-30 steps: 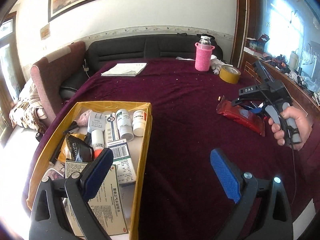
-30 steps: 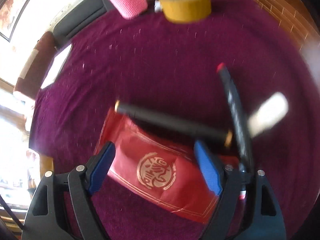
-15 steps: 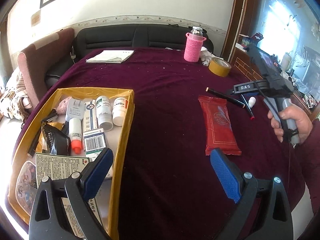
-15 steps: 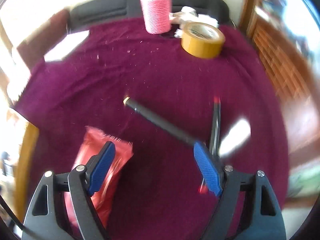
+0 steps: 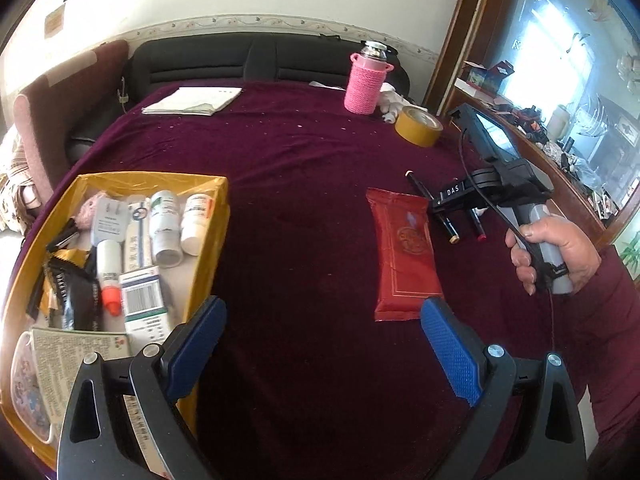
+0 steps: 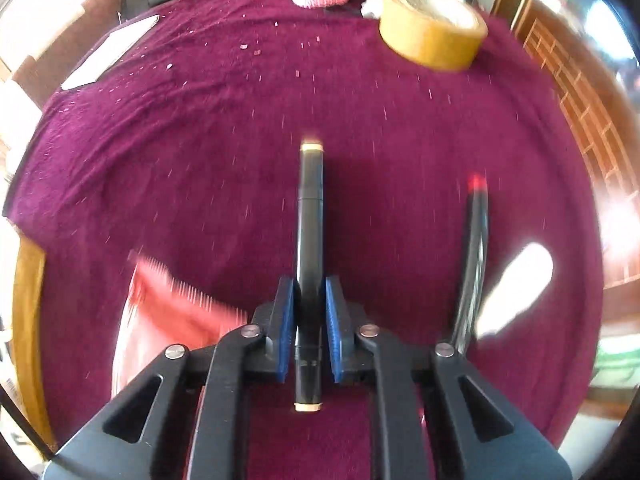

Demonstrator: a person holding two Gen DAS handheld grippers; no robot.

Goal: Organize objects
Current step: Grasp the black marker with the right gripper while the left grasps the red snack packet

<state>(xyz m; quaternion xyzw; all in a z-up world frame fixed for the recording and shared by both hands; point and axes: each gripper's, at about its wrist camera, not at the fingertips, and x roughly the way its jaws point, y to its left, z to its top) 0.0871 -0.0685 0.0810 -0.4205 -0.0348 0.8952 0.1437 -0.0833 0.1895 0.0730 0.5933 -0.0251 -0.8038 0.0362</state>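
**Pen clamped in right gripper, left gripper wide**

Pens: 2 on the maroon tablecloth (image 6: 224,152) near its right edge. The gold-tipped black pen (image 6: 310,216) sits between the right gripper (image 6: 310,316) fingers; jaws have just closed and the blue pads press its barrel. The red-tipped pen (image 6: 474,240) lies just beside it, w/ 1 white blurred object (image 6: 516,288) to its right. 1 red packet (image 5: 406,256), 1 tape roll (image 5: 418,126), 1 pink-sleeved flask (image 5: 366,80) at the far edge.

Left wrist view only: left gripper (image 5: 324,354) spread wide, nothing between fingers, above the cloth's near edge; yellow box (image 5: 212,248) at the left edge w/ 2 white bottles (image 5: 178,224) among other items; hand (image 5: 556,256) on the right gripper's handle. Right wrist view only: the grip itself.
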